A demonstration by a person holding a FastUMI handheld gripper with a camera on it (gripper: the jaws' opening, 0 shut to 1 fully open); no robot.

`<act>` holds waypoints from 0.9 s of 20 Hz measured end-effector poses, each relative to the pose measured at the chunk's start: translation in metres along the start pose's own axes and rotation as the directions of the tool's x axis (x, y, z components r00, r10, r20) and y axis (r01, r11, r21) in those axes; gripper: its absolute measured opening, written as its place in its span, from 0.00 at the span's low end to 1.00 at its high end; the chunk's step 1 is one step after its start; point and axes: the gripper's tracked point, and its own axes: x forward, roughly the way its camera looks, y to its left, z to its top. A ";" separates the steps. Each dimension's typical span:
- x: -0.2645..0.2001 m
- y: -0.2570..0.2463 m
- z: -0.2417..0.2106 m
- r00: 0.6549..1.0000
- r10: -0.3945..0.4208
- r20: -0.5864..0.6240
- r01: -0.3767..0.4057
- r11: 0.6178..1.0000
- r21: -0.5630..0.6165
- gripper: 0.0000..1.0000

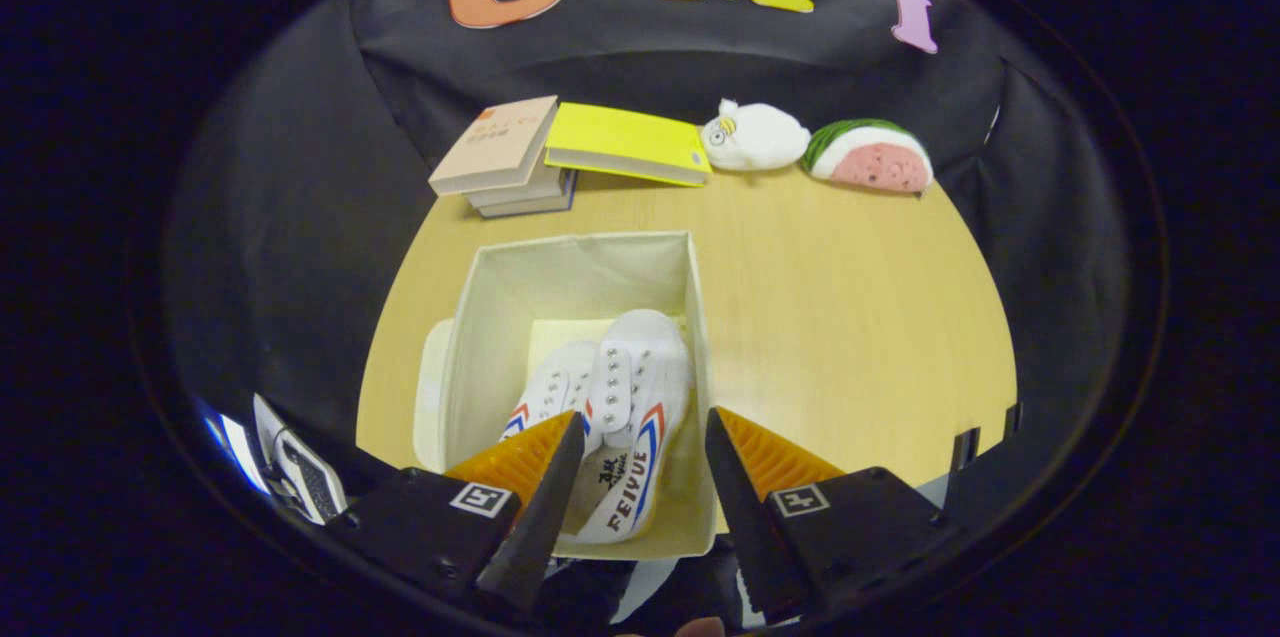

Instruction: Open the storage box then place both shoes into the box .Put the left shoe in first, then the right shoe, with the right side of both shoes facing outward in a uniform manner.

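An open cream storage box (480, 337) stands on the wooden table. Two white shoes with red and blue side stripes lie inside it on their sides, side by side. The nearer, right-hand shoe (640, 407) shows its striped side and lettering; the other shoe (550, 392) lies to its left, partly hidden behind my left finger. My gripper (643, 432) hovers over the near end of the box, open, with the right-hand shoe's heel part seen between the fingers and nothing gripped. The box lid (432, 397) shows at the box's left side.
At the table's far edge lie a stack of books (505, 157), a yellow book (630, 142), a white plush toy (752, 135) and a watermelon-slice plush (870, 157). Bare tabletop (850, 337) stretches right of the box. Dark booth cloth surrounds the table.
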 end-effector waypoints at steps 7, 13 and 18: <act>-0.062 -0.031 0.018 0.948 -0.056 0.312 0.044 0.998 0.047 0.94; -0.124 -0.055 0.026 0.834 -0.120 0.539 0.103 0.993 0.063 0.98; -0.143 -0.062 0.015 0.763 -0.157 0.627 0.151 0.987 0.064 0.99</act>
